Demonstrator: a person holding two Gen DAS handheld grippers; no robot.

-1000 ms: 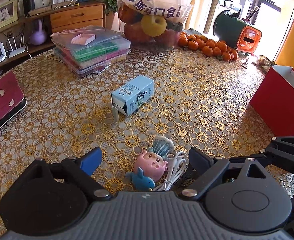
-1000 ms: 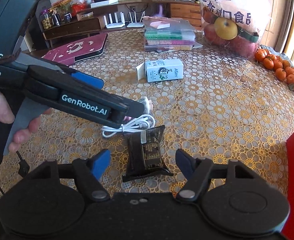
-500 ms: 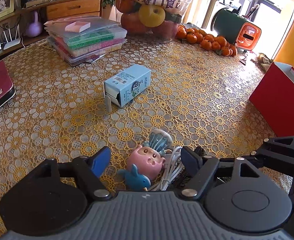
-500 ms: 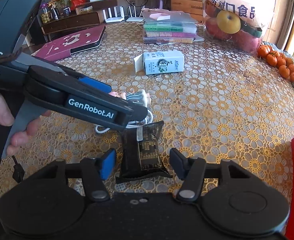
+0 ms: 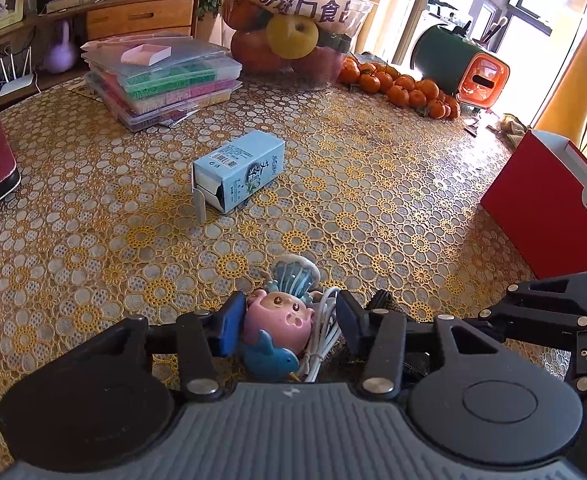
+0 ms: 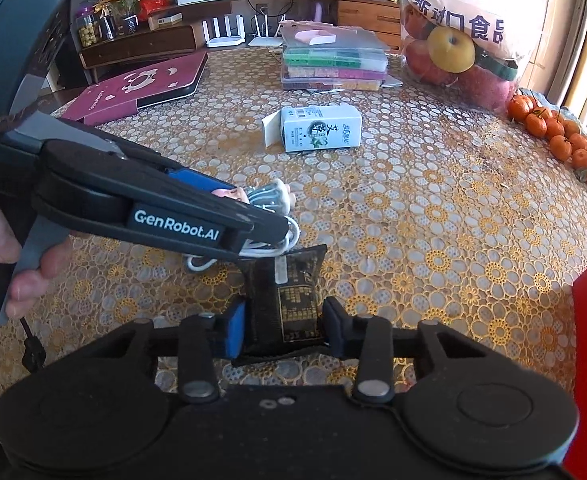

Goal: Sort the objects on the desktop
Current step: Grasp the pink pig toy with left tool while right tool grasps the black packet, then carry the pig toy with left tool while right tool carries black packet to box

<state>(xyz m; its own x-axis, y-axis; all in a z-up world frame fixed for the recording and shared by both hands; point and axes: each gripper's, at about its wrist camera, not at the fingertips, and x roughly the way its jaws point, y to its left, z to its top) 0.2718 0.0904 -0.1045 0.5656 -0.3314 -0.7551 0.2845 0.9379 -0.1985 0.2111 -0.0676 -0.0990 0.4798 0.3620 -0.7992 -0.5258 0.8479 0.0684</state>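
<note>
Lace-covered table (image 5: 373,184) carries both targets: over 1 second the left gripper (image 5: 285,322) has narrowed around the pink toy (image 5: 279,322) and white cable (image 5: 325,336), apparently gripping, while the right gripper (image 6: 283,326) has clamped the black packet (image 6: 289,300); both seem ready to lift.

Both black grippers carry blue finger pads (image 6: 235,330), silver screws, and white "GenRobot.AI" lettering (image 6: 176,223).
</note>
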